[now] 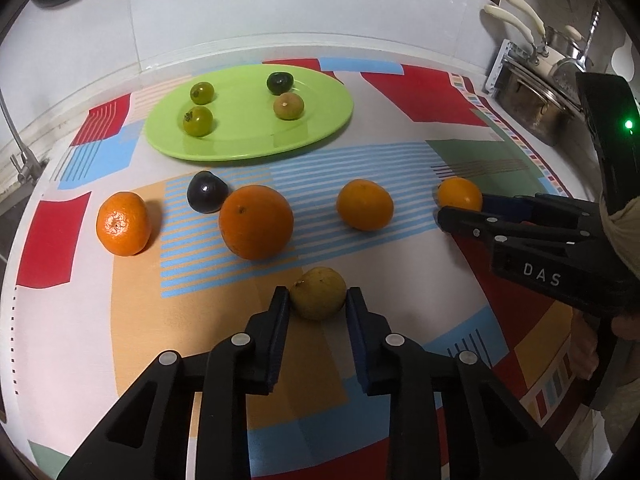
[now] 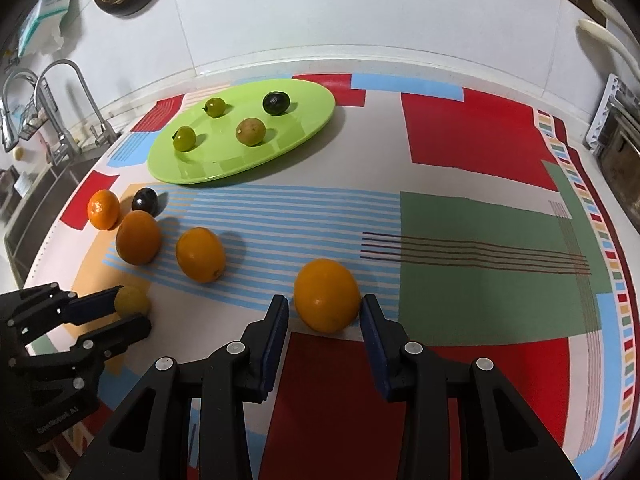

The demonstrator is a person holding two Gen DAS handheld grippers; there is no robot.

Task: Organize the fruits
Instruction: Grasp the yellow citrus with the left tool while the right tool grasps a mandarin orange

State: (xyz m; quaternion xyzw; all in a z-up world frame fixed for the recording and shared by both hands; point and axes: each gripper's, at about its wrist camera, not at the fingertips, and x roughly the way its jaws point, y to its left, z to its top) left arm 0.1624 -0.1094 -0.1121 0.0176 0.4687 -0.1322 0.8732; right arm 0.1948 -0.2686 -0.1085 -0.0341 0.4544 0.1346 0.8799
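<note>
My left gripper [image 1: 318, 300] is shut on a small yellow-brown fruit [image 1: 318, 294] that sits low over the patterned cloth; the right wrist view shows this gripper [image 2: 134, 308] and the fruit [image 2: 132, 300] at the lower left. My right gripper [image 2: 324, 304] is shut on an orange [image 2: 327, 296], which also shows at the right in the left wrist view as the orange [image 1: 460, 196]. A mandarin [image 1: 123, 224], a dark plum [image 1: 206, 192] and two more oranges [image 1: 256, 222] [image 1: 365, 205] lie in a row. The green plate [image 1: 240, 148] behind them holds several small fruits.
A patterned tablecloth [image 2: 480, 256] covers the counter. A sink with tall taps [image 2: 60, 100] borders the left edge. Pots and a metal rack [image 1: 532, 108] stand at the back right. A white tiled wall closes off the far side behind the plate.
</note>
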